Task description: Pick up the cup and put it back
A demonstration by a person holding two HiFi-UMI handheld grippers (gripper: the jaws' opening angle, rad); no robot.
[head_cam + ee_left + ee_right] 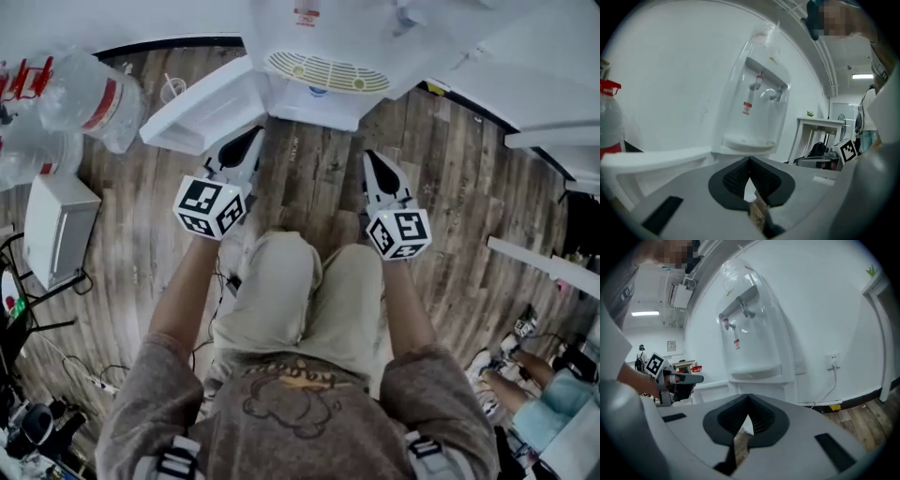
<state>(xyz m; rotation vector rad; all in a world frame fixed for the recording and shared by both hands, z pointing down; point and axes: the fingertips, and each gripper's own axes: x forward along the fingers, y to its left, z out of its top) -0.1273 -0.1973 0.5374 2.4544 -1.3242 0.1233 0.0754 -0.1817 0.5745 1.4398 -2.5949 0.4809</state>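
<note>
Left gripper [749, 162]: jaws pressed together, empty, facing the water dispenser [757, 108].
Right gripper [748, 400]: also closed, empty, facing the dispenser.
Cup [172, 90]: probably the small clear thing left of the dispenser; hard to tell.
Progress: nothing gripped; lifting and returning apparently remain.

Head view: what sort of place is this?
Probably an office or lab water corner: a white water dispenser against the wall, large spare water bottles beside it, and a wood-plank floor.
</note>
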